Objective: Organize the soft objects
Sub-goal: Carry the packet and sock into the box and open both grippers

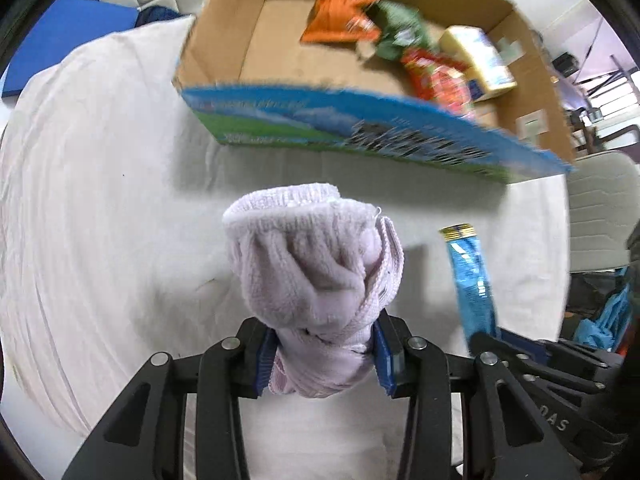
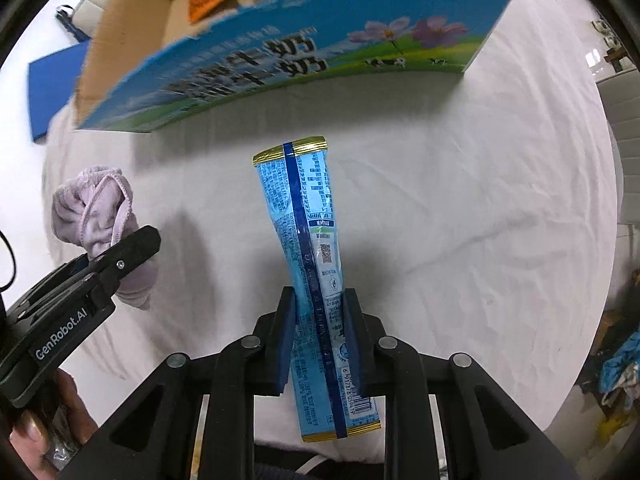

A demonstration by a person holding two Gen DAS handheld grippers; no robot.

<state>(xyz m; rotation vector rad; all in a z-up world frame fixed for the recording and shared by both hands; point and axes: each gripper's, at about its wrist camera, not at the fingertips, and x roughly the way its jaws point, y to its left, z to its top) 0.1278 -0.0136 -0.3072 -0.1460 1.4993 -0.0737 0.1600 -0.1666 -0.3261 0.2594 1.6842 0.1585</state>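
My left gripper (image 1: 324,354) is shut on a pale lilac rolled sock (image 1: 316,264), held above the white cloth; the same sock (image 2: 96,212) and left gripper (image 2: 120,264) show at the left of the right wrist view. My right gripper (image 2: 320,332) is shut on a long light-blue snack packet (image 2: 308,236) with gold ends, its pads pressing both sides; the packet (image 1: 472,276) also appears at the right of the left wrist view. Ahead stands an open cardboard box (image 1: 360,120) with a blue and green printed front (image 2: 280,56).
Inside the box lie an orange bag (image 1: 340,12), a green bag (image 1: 400,28), a red packet (image 1: 436,76) and a yellow pack (image 1: 476,56). The white tablecloth (image 2: 460,220) covers the table. Chairs (image 1: 600,216) stand around, and a blue mat (image 1: 60,40) lies at far left.
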